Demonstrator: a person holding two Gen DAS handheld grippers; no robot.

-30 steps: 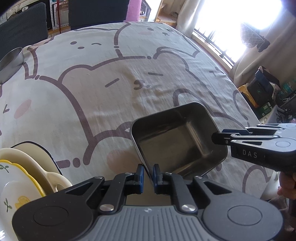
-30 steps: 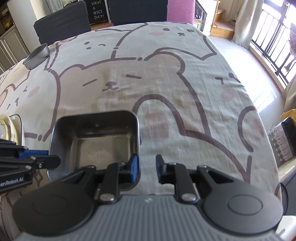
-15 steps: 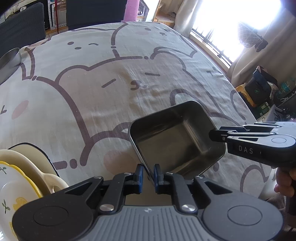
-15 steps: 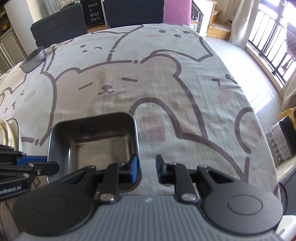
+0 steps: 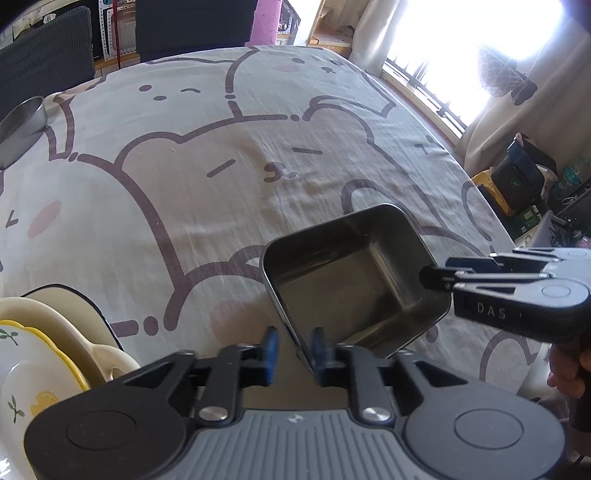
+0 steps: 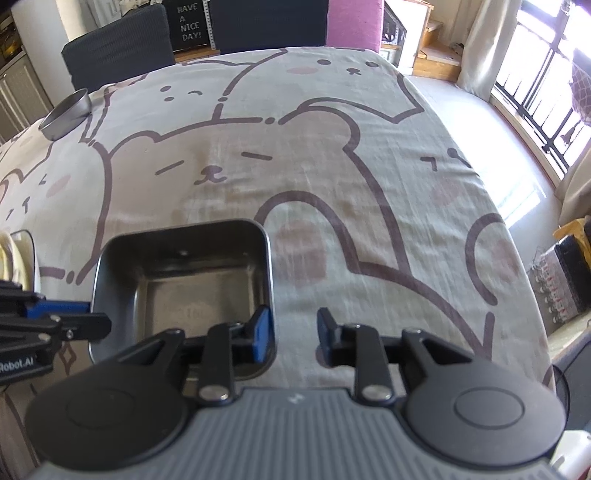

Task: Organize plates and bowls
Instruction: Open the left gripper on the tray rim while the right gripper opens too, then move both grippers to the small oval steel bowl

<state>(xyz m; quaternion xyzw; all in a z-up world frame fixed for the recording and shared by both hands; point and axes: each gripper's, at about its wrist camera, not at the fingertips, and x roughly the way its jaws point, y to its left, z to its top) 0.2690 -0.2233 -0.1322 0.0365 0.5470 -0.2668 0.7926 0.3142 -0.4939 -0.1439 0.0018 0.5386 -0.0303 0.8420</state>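
A square steel bowl (image 5: 354, 273) sits on the bear-print tablecloth; it also shows in the right wrist view (image 6: 184, 273). My left gripper (image 5: 293, 350) has opened and straddles the bowl's near-left rim without pinching it. My right gripper (image 6: 291, 334) is open, its left finger (image 6: 262, 332) inside the bowl's right wall and the other outside. A stack of cream and yellow-rimmed plates (image 5: 44, 350) lies at the left. A round steel bowl (image 5: 22, 125) stands far left; it also shows in the right wrist view (image 6: 66, 114).
Dark chairs (image 6: 118, 48) and a pink chair (image 6: 354, 22) stand behind the table. The table's right edge (image 6: 517, 258) drops to the floor by a window. Bags and clutter (image 5: 517, 184) lie on the floor at the right.
My left gripper has opened from its pinch on the square bowl's rim. The right gripper has opened a little wider. The bowl stays in place.
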